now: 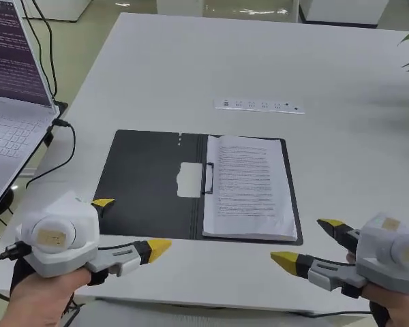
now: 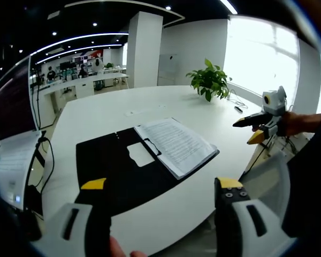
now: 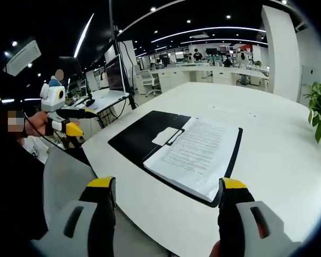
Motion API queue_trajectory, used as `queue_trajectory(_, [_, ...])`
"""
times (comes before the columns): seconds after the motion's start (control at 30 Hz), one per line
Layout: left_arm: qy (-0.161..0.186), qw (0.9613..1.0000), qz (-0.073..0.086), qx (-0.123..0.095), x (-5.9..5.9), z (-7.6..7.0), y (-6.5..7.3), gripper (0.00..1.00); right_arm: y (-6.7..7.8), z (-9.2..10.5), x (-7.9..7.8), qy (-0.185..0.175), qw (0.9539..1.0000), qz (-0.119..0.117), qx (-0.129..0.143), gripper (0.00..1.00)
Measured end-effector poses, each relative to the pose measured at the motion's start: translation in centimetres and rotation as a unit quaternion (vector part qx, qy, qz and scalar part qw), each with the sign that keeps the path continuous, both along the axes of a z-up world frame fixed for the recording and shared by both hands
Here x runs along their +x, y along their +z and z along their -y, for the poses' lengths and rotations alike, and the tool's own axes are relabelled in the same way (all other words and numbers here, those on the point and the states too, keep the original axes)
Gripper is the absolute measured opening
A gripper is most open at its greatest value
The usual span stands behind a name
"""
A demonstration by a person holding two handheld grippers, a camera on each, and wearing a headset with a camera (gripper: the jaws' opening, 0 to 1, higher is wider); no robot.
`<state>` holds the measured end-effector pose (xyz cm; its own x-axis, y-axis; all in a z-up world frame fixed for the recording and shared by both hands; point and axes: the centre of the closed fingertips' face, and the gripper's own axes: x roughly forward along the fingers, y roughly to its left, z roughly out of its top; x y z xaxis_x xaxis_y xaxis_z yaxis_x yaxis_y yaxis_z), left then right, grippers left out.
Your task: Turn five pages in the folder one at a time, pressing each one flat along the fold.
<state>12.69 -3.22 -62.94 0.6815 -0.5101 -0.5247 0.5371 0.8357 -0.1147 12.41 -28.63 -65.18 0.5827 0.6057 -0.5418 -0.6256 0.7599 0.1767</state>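
A black folder lies open on the white table. A stack of printed pages rests on its right half, held by a clip at the fold. The left half is bare black with a white label. My left gripper is open at the table's near edge, left of the folder's front. My right gripper is open too, near the front right corner, just off the folder. The folder and pages lie ahead of both sets of jaws, untouched.
An open laptop with cables stands at the table's left edge. A white power strip lies beyond the folder. A potted plant sits at the far right. Other desks and people fill the office behind.
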Motion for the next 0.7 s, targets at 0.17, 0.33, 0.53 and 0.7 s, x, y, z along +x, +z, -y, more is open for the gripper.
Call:
queue_trajectory(0.17, [-0.001, 1.0000, -0.001, 0.000, -0.35, 0.16, -0.16, 0.80, 0.08, 0.01, 0.08, 0.002, 1.0000, 0.001, 0.001, 0.78])
queue_trajectory(0.33, [0.001, 1.0000, 0.000, 0.000, -0.48, 0.15, -0.14, 0.80, 0.12, -0.32, 0.29, 0.009, 1.0000, 0.001, 0.001, 0.77])
queue_trajectory(0.53, [0.002, 1.0000, 0.000, 0.000, -0.52, 0.25, 0.00, 0.80, 0.26, -0.60, 0.55, 0.013, 0.9999, 0.001, 0.002, 0.75])
queue_trajectory(0.7, [-0.002, 1.0000, -0.001, 0.002, -0.50, 0.51, -0.03, 0.80, 0.30, -0.57, 0.57, 0.013, 0.9999, 0.001, 0.003, 0.76])
